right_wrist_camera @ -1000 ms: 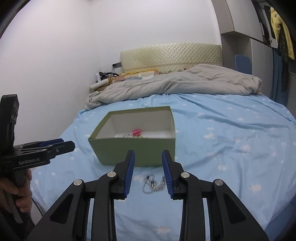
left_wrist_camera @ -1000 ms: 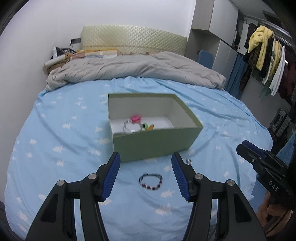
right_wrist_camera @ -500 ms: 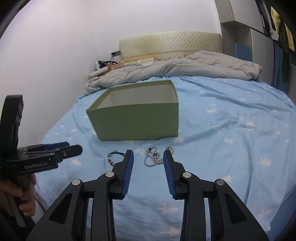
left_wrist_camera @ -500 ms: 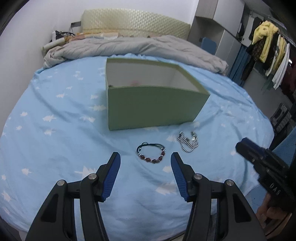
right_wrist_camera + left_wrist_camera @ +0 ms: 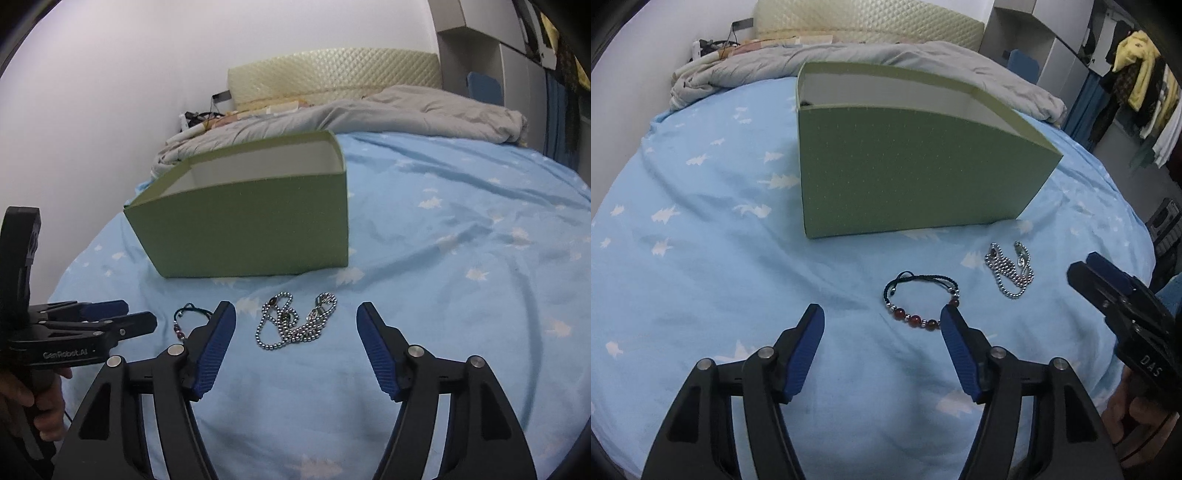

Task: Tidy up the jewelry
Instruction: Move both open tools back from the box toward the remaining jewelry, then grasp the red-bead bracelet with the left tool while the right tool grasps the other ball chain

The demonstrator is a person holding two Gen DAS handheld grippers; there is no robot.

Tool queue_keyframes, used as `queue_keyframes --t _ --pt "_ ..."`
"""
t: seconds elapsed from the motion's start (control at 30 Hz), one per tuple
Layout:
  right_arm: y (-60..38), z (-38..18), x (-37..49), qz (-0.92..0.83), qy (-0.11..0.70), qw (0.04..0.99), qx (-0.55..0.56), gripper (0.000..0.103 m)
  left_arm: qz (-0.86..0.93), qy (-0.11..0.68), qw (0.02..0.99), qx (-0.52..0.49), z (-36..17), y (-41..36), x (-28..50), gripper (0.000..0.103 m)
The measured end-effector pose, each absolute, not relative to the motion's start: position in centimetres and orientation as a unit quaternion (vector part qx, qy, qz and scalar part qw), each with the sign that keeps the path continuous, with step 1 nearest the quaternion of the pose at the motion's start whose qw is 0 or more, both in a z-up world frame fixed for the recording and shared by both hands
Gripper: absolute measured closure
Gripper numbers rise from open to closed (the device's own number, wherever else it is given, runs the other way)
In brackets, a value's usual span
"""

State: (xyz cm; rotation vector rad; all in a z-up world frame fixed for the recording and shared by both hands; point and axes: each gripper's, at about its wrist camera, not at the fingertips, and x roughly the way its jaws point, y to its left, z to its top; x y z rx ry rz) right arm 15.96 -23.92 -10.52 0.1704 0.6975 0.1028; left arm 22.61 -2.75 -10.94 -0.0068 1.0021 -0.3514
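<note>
A green open-top box stands on the blue bed sheet. In front of it lie a black-cord bracelet with red beads and a silver ball chain. My left gripper hovers low over the bracelet with its jaws opening. The bracelet lies just ahead, by the right fingertip, and is not gripped. My right gripper is opening too, and the chain lies untouched on the sheet between its fingertips. The box hides its contents from both views. Each gripper shows at the edge of the other's view: right gripper, left gripper.
A rumpled grey duvet and a quilted headboard lie behind the box. A white wall runs along the left. Clothes hang on a rack at the right. A hand holds the left tool.
Both grippers have sunk toward the sheet and closer to the jewelry. The right jaws have spread much wider, the left slightly. The box's inside is no longer visible.
</note>
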Motion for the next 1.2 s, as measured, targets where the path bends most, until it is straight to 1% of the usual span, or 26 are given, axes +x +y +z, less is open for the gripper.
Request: queue_keyframes --t 0.17,0.3,0.37,0.43,0.53,0.6,0.67,0.77,0.83,0.87,0.93,0.97,1.0,1.03,1.07,1.1,1.13,1.2 --pt "-23.5 -12.3 17.4 0.056 0.362 0.927 0.080 0.037 -0.182 0.473 0.862 -0.006 -11.8 -3.2 23.0 0.038" --pt "-23.6 -13.7 18.5 0.052 0.380 0.921 0.069 0.037 -0.192 0.477 0.858 0.001 -12.6 -4.0 23.6 0.041" --pt "-23.7 -14.3 18.9 0.055 0.386 0.919 0.066 0.037 -0.200 0.479 0.855 0.005 -13.2 -4.5 24.1 0.044" --pt "-23.7 -14.9 19.3 0.062 0.394 0.915 0.062 0.039 -0.201 0.485 0.851 0.004 -13.9 -4.9 24.6 0.057" --pt "-23.4 -15.2 19.8 0.066 0.394 0.915 0.052 0.039 -0.203 0.490 0.848 0.014 -14.6 -5.4 25.0 0.059" --pt "-23.1 -15.4 20.1 0.067 0.398 0.914 0.042 0.043 -0.205 0.490 0.847 0.019 -14.9 -5.6 25.3 0.058" --pt "-22.5 -15.6 20.3 0.067 0.403 0.912 0.026 0.044 -0.204 0.491 0.846 0.019 -15.1 -5.7 25.5 0.059" --pt "-22.1 -15.8 20.6 0.068 0.402 0.913 0.017 0.054 -0.204 0.489 0.848 0.027 -15.3 -6.0 25.6 0.060" --pt "-21.9 -15.9 20.6 0.070 0.400 0.914 0.013 0.063 -0.201 0.489 0.848 0.033 -15.4 -6.3 25.6 0.062" --pt "-21.8 -15.9 20.7 0.072 0.400 0.913 0.011 0.065 -0.199 0.489 0.848 0.033 -15.4 -6.4 25.7 0.064" --pt "-21.4 -15.9 20.7 0.079 0.400 0.913 0.003 0.075 -0.197 0.490 0.848 0.035 -15.4 -6.6 25.8 0.067" --pt "-21.2 -16.0 20.7 0.081 0.400 0.913 -0.001 0.077 -0.197 0.490 0.848 0.037 -15.5 -6.8 25.8 0.071" --pt "-20.8 -16.0 20.7 0.084 0.400 0.913 -0.005 0.083 -0.197 0.490 0.848 0.038 -15.5 -7.0 25.9 0.073" --pt "-20.5 -16.0 20.7 0.087 0.400 0.912 -0.007 0.089 -0.196 0.490 0.848 0.038 -15.5 -7.1 25.9 0.080" --pt "-20.3 -16.0 20.7 0.089 0.400 0.912 -0.007 0.091 -0.195 0.490 0.849 0.039 -15.5 -7.3 25.9 0.084" --pt "-20.2 -15.9 20.7 0.090 0.399 0.912 -0.005 0.094 -0.194 0.490 0.849 0.038 -15.5 -7.2 25.9 0.090" --pt "-20.2 -15.9 20.7 0.088 0.399 0.913 -0.003 0.094 -0.195 0.489 0.850 0.037 -15.4 -7.3 25.9 0.100" --pt "-20.5 -15.6 20.6 0.088 0.399 0.913 0.005 0.095 -0.194 0.486 0.851 0.037 -15.2 -7.3 25.9 0.101"
